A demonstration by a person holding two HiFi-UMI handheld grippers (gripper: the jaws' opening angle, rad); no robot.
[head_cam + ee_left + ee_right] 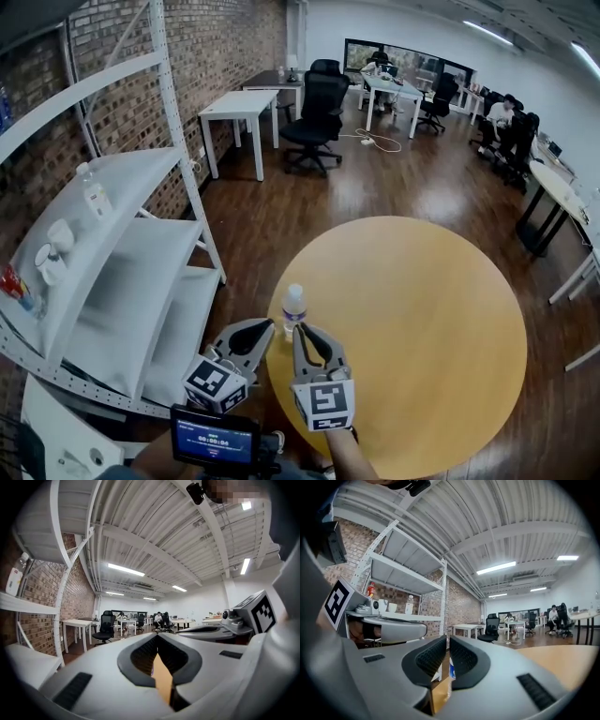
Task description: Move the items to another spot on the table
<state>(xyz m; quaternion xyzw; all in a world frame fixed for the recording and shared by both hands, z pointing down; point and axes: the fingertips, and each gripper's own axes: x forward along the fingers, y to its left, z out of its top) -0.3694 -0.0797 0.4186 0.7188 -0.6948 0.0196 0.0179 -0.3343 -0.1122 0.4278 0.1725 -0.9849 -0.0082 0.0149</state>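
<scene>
A small clear water bottle (293,307) with a white cap stands upright near the left edge of the round yellow table (422,328). My right gripper (299,329) sits just behind it with its tips almost at the bottle's base. Its jaws are closed to a thin slit with nothing between the pads (465,659). Through that slit the right gripper view shows the bottle's blue label (451,666) ahead. My left gripper (266,328) hovers beside the table's left rim, left of the bottle. Its tips (157,636) meet and it is empty.
A white shelving rack (122,281) stands close on the left, holding a bottle (94,197), cups (54,251) and a red item (13,286). White desks (239,108), black office chairs (314,117) and seated people are at the far end. Dark wooden floor surrounds the table.
</scene>
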